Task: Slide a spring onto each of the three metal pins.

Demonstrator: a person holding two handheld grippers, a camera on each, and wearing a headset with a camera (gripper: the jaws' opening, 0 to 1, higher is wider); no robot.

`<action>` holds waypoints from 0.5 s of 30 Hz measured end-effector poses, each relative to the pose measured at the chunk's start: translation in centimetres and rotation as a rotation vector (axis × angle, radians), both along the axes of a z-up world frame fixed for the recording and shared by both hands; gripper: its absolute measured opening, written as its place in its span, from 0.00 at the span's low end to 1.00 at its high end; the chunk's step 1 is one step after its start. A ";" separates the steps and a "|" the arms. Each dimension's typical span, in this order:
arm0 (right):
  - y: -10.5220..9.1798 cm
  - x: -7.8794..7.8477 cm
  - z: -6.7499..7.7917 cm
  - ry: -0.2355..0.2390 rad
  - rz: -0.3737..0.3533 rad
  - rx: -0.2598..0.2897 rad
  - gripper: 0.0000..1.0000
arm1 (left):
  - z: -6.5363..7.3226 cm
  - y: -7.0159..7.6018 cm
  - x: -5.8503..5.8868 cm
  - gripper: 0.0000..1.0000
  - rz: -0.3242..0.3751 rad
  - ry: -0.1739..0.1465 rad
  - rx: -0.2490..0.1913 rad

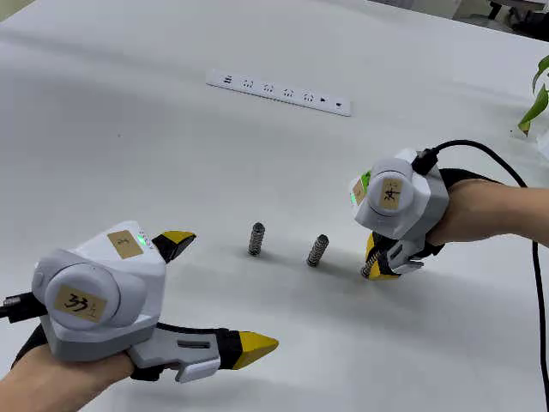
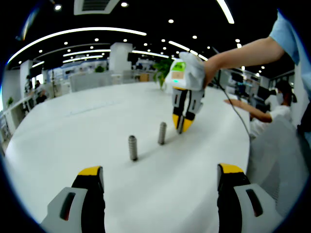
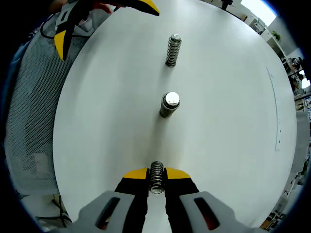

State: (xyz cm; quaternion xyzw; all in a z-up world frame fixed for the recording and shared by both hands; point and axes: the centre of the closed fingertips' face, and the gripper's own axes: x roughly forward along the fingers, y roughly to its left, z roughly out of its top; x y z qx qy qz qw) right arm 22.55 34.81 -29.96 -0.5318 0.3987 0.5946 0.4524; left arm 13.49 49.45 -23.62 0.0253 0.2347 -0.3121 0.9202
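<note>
Ahead, one power strip point(image 1: 279, 92) lies at far side of white surface point(image 1: 129, 112), one plant leaf point(image 1: 536, 99) at right edge, both well apart from work. Three springs: left sprung pin point(image 1: 256, 239) and middle sprung pin point(image 1: 317, 250) stand upright, side by side; third spring point(image 3: 156, 175) pinched in my right claw point(image 1: 377, 264), just beside them. My left claw point(image 1: 219, 290) gapes wide.

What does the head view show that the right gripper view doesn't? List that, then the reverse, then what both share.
Head view, not the right gripper view: the right gripper from outside, with its white body, its black cable and the forearm behind it.
Right gripper view, not the head view: a grey mesh chair back beyond the table's edge, and the shiny flat top of the nearer pin.
Both: the white table, two spring-covered pins standing apart, the open left gripper, and the right gripper shut on a third spring.
</note>
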 end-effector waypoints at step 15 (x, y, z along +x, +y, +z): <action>0.1 0.4 -0.2 -0.035 -0.089 0.129 0.60 | -0.1 -0.2 -0.1 0.99 -0.011 -0.001 0.002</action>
